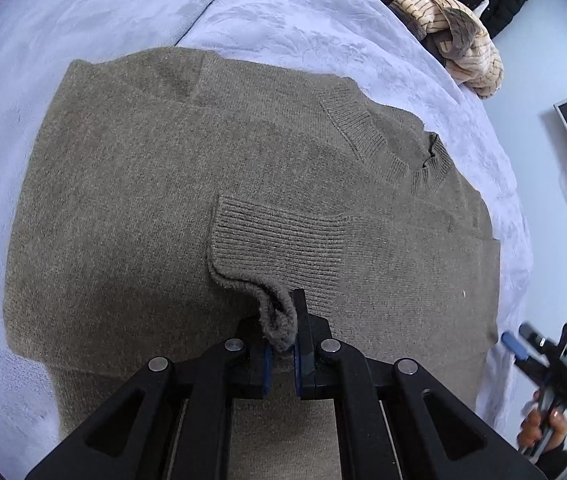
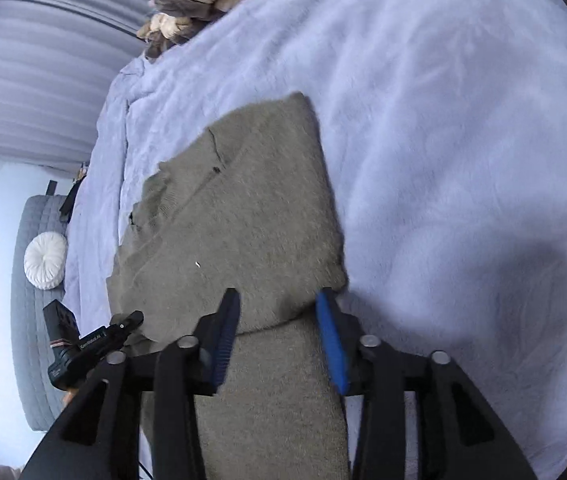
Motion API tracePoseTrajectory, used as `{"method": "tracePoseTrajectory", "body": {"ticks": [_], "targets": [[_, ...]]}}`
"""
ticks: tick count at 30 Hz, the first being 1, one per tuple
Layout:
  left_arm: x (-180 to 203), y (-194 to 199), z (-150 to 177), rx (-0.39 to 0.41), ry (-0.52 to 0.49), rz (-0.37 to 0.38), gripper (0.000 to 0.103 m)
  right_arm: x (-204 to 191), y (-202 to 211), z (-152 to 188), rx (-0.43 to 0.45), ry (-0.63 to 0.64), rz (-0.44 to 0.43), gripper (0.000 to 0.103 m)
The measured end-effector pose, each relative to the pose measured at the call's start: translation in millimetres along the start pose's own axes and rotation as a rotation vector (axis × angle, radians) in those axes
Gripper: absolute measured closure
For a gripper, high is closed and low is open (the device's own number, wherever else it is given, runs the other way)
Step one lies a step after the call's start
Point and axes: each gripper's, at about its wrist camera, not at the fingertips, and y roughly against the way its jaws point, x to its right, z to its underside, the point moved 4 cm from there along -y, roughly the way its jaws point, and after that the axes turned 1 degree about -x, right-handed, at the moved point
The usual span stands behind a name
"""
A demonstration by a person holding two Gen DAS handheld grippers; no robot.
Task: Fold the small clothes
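Lying flat on pale lavender bed blanket (image 1: pixel 291 20): olive knit sweater (image 1: pixel 143 184). Pinching ribbed sleeve cuff (image 1: pixel 279 330), jaws pressed together: left gripper (image 1: pixel 283 360). Hovering over sweater hem, jaws spread, nothing gripped: right gripper (image 2: pixel 279 336).

Each handheld claw is a matte black frame of angular linkage arms with triangular cut-outs, joined by round silver pivot pins. The left claw (image 1: pixel 283 344) and right claw (image 2: pixel 279 332) carry blue ribbed pads on their inner finger faces. At the lower right of the left view, a hand (image 1: pixel 543 428) emerges from a dark sleeve; small white lettering marks the other claw's black body at the right view's lower left.
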Motion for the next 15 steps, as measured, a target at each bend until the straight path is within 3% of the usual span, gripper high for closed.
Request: {"method": "tracePoseTrajectory", "body": {"ticks": [4,5,6,10,12,15], "targets": [[3.4,-0.5,0.9,0.001,-0.007,-0.022,0.096,18.4,-27.5,-30.5,-0.038,-0.067,0.044,0.043],[4.5,1.9,1.0,0.003,-0.006,-0.025,0.096,25.1,-39.1,-32.6,-0.076,-0.091,0.057,0.052],[7.1,3.7,0.5,0.008,-0.009,-0.025,0.096,29.1,-47.0,-31.9,-0.101,-0.104,0.064,0.094],[8.9,5.7,0.3,0.028,-0.060,-0.058,0.096,9.3,-39.1,-29.7,-0.070,0.069,0.170,0.094],[0.9,1.7,4.7,0.006,-0.055,-0.070,0.096,15.6,-46.2,-27.0,-0.087,0.092,0.221,0.094],[-4.5,10.1,10.5,0.011,-0.055,-0.075,0.096,21.6,-48.2,-26.4,-0.077,0.094,0.229,0.095]]}}
